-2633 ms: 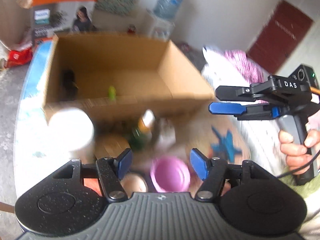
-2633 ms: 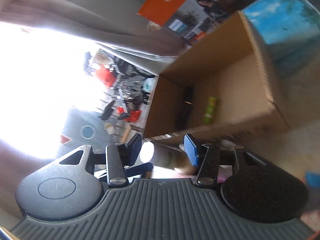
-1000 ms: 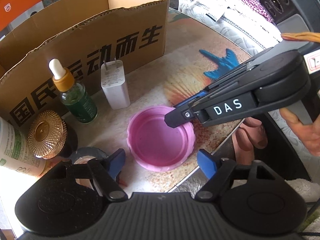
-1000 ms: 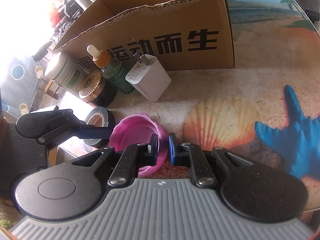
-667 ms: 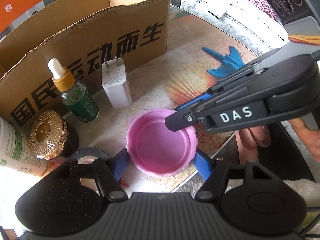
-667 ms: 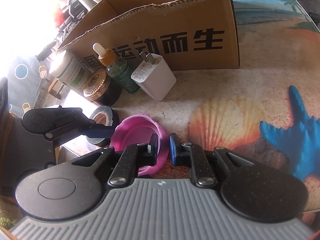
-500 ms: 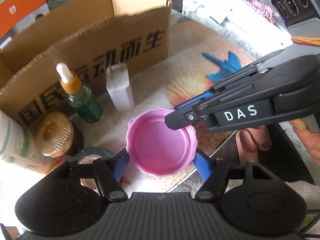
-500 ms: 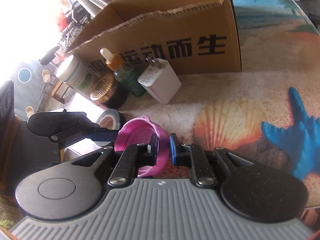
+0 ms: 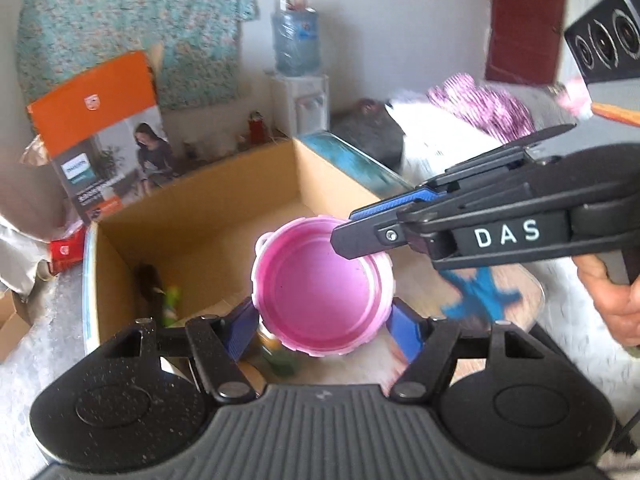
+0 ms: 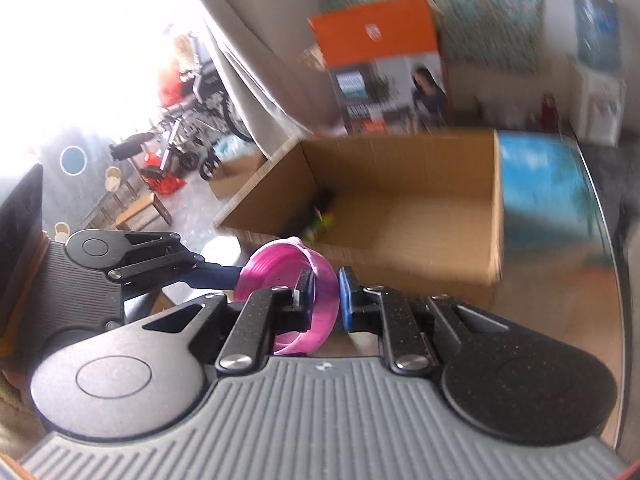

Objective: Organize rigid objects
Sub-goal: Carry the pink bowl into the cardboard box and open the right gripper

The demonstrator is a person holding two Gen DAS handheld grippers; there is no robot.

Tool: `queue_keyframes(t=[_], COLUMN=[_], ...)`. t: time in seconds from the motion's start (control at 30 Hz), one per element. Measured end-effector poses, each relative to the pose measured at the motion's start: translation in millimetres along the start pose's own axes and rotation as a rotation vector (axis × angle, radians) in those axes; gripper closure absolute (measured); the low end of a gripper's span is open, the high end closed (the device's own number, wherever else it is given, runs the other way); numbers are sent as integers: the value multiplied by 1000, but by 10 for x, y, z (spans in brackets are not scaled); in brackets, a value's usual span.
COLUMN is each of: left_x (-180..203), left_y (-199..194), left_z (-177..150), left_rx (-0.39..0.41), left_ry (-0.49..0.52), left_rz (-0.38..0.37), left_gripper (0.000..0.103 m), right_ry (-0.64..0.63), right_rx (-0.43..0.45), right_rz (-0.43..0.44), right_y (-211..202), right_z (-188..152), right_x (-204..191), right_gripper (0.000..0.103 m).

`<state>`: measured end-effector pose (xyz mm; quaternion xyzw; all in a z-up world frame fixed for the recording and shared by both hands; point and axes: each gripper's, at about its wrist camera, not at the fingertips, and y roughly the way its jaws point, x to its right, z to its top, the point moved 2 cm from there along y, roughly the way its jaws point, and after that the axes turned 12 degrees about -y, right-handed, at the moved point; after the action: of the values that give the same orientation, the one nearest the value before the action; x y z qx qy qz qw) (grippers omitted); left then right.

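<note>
A pink round lid (image 9: 320, 288) hangs in the air, open side up, in front of the cardboard box (image 9: 208, 224). My left gripper (image 9: 324, 332) is shut on it, one blue pad against each side. My right gripper (image 10: 325, 298) is shut on the lid's rim (image 10: 320, 276), pinching the thin wall from the right. In the left wrist view the right gripper (image 9: 352, 236) reaches in from the right over the lid's far edge. The right wrist view shows the left gripper (image 10: 208, 272) coming in from the left. The box (image 10: 400, 168) is open-topped, with a dark object and a green-yellow item (image 9: 172, 296) inside.
A dropper bottle (image 9: 280, 356) stands on the table just below the lid. The table (image 9: 480, 292) has a blue starfish print. An orange product box (image 9: 100, 120) and a water dispenser (image 9: 296, 40) stand behind the cardboard box. A person's hand (image 9: 612, 300) grips the right handle.
Both grippers have lifted the pink lid off the table together. The views have tilted up, so the box's inside shows and the bottles have dropped out of sight.
</note>
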<state>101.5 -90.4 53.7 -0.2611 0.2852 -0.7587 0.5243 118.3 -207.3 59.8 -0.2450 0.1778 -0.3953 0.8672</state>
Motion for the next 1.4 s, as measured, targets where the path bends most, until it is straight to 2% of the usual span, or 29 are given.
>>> queue_keyframes(t=[0.13, 0.33, 0.6, 0.83, 1.07, 1.17, 1.3, 1.33, 1.4], left_x=[-313, -866, -1273, -1317, -1368, -1379, -1358, -1355, -1335], left_y=[114, 654, 1191, 1391, 1461, 1439, 1356, 1324, 1242], left_z=[302, 609, 571, 492, 425, 432, 474, 480, 499], left_rx=[-22, -164, -325, -407, -438, -434, -398, -389, -364], left_ry=[-77, -203, -287, -284, -310, -321, -327, -332, -334], left_rz=[8, 7, 25, 46, 43, 31, 28, 25, 15], left_gripper=[32, 32, 32, 31, 28, 28, 26, 26, 26], right_ry=[-26, 51, 170, 214, 221, 196, 225, 235, 247], right_rx=[-9, -149, -368, -504, -610, -614, -599, -592, -570], right_rz=[41, 134, 216, 261, 291, 282, 277, 271, 261], right_y=[234, 995, 2051, 2483, 2794, 2821, 2820, 2806, 2751], right_z=[426, 857, 734, 423, 329, 349, 350, 354, 368], right_x=[119, 477, 757, 739, 707, 690, 732, 749, 771], right_gripper=[90, 90, 91, 91, 88, 87, 86, 83, 72])
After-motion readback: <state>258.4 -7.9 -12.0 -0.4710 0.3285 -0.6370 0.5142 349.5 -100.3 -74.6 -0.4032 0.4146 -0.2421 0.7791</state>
